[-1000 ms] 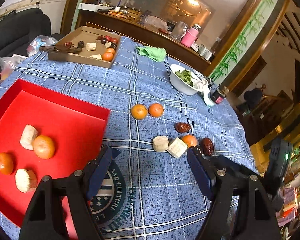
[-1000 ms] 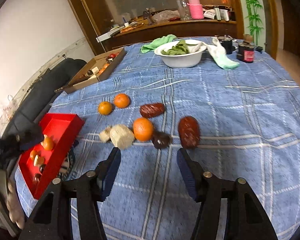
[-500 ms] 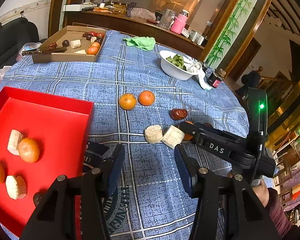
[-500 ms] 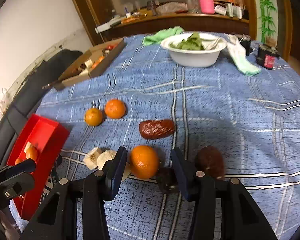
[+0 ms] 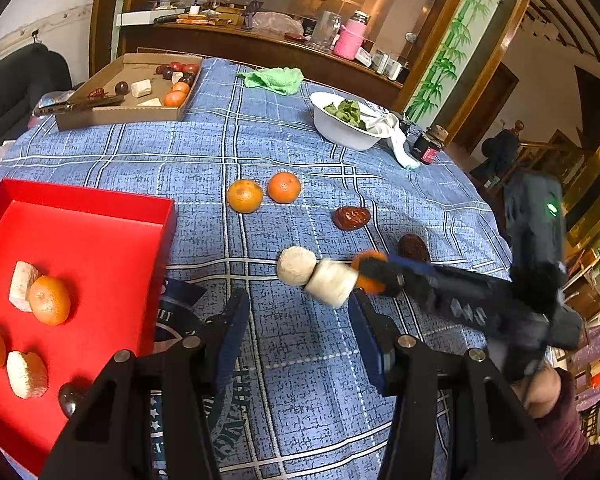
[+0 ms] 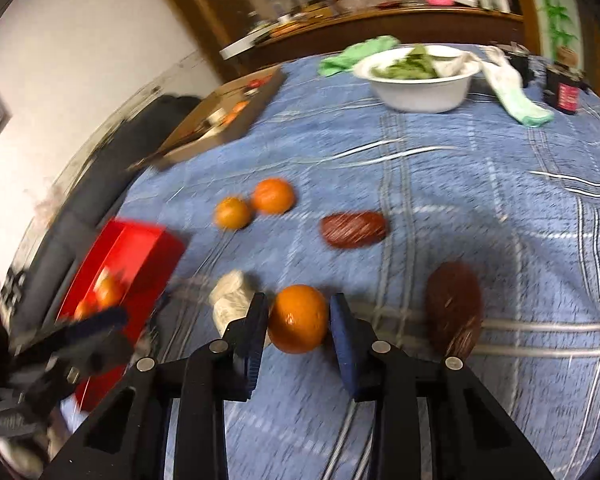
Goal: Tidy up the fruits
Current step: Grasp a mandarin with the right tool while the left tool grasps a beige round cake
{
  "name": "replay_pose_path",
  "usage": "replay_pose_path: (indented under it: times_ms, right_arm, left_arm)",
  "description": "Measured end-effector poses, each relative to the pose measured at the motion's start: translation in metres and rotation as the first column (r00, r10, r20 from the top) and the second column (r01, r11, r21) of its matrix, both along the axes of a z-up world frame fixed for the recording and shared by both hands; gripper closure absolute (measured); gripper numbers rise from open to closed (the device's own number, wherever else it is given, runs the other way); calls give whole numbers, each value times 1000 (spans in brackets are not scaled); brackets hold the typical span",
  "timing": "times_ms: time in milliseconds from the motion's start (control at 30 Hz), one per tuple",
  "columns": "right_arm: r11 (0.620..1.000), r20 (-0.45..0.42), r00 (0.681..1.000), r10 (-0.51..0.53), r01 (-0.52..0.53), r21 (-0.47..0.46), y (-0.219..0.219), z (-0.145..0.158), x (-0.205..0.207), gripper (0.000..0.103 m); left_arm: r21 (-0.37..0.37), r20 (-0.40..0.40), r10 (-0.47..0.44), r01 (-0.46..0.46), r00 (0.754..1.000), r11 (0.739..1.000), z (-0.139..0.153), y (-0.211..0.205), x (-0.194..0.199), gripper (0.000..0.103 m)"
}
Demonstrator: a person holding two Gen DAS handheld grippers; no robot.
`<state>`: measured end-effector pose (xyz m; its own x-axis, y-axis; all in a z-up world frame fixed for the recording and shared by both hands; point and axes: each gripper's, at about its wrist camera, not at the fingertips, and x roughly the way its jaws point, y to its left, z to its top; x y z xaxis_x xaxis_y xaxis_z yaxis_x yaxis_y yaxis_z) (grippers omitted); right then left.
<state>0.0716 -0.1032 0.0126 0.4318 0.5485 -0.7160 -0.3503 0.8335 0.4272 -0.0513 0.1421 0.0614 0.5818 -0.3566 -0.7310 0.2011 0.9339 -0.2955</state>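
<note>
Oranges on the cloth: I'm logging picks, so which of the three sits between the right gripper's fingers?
The orange beside the pale chunks, between the right gripper fingers. The other two oranges lie paired farther off, untouched.

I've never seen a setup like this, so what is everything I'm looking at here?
Red tray: one, near left; holds three oranges, two pale chunks, one dark fruit.
Loose oranges: three; a pair mid-table, one between the right gripper's fingers.
Dates: two, brown, right of centre.
Pale chunks: two, beside that orange.
Cardboard box: one, far left, mixed fruit.
White bowl: one, greens inside.
Green cloth: one, far edge.
Dark jar: one, beside the bowl.
Left gripper: black, open.
Right gripper: black, around the orange.
</note>
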Motion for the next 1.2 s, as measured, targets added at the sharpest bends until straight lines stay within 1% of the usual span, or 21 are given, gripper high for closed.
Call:
replay_pose_path:
  times_ms: [100, 167, 267, 333, 400, 467, 533, 700, 733, 767, 833, 900, 933, 967, 1000, 1067, 1200]
  right_arm:
    - [997, -12, 997, 76, -76, -7, 3, 3, -17, 69]
    - [997, 9, 998, 69, -68, -38, 1, 7, -26, 69]
    - [993, 71, 997, 38, -30, -118, -2, 14, -34, 67]
    - [990, 90, 995, 34, -21, -141, -4, 17, -36, 62]
    - [988, 104, 994, 42, -26, -154, -6, 18, -42, 62]
    - [987, 109, 992, 57, -39, -157, -7, 18, -47, 60]
    - [984, 106, 992, 73, -55, -167, -3, 16, -50, 56]
    - [979, 90, 992, 83, -64, -194, 9, 3, -44, 56]
    - [977, 95, 992, 86, -65, -202, 12, 2, -43, 56]
    - [975, 104, 991, 87, -63, -212, 14, 1, -42, 56]
    - [973, 114, 990, 85, -58, -223, 16, 2, -40, 56]
    - [968, 132, 988, 86, -52, -244, 19, 2, -40, 56]
    - [965, 140, 986, 87, -48, -257, 20, 2, -41, 58]
    - [960, 150, 985, 89, -45, -275, 22, 1, -41, 58]
    - [955, 161, 983, 90, -40, -292, 24, 1, -42, 62]
    - [945, 180, 979, 92, -29, -326, 27, 1, -43, 65]
    - [949, 195, 978, 77, -11, -315, 25, 2, -41, 65]
  left_arm:
    - [14, 4, -14, 13, 1000, 1000, -2, -2, -2, 53]
    - [24, 0, -28, 28, 1000, 999, -6, -5, -3, 53]
    - [42, -4, -42, 42, 999, 998, -11, -8, -6, 53]
    - [57, -8, -54, 54, 999, 997, -14, -11, -7, 53]
    - [72, -7, -64, 64, 998, 995, -16, -13, -6, 53]
    - [88, -9, -71, 71, 997, 994, -19, -16, -2, 52]
    - [101, -14, -84, 85, 996, 991, -25, -22, 4, 52]
    - [130, -31, -117, 120, 993, 984, -43, -36, 19, 54]
    - [130, -34, -114, 118, 993, 985, -45, -36, 21, 54]
    - [108, -49, -113, 118, 992, 987, -49, -34, 26, 54]
    - [80, -44, -108, 112, 993, 990, -51, -31, 29, 55]
    - [64, -43, -113, 115, 993, 991, -51, -31, 30, 61]
    - [50, -44, -128, 130, 991, 990, -51, -32, 30, 70]
    - [57, -42, -131, 133, 991, 989, -50, -34, 29, 71]
    - [79, -34, -128, 131, 991, 988, -50, -37, 28, 71]
    - [91, -29, -123, 125, 992, 988, -50, -40, 27, 72]
    - [36, -45, -110, 112, 993, 993, -52, -34, 32, 71]
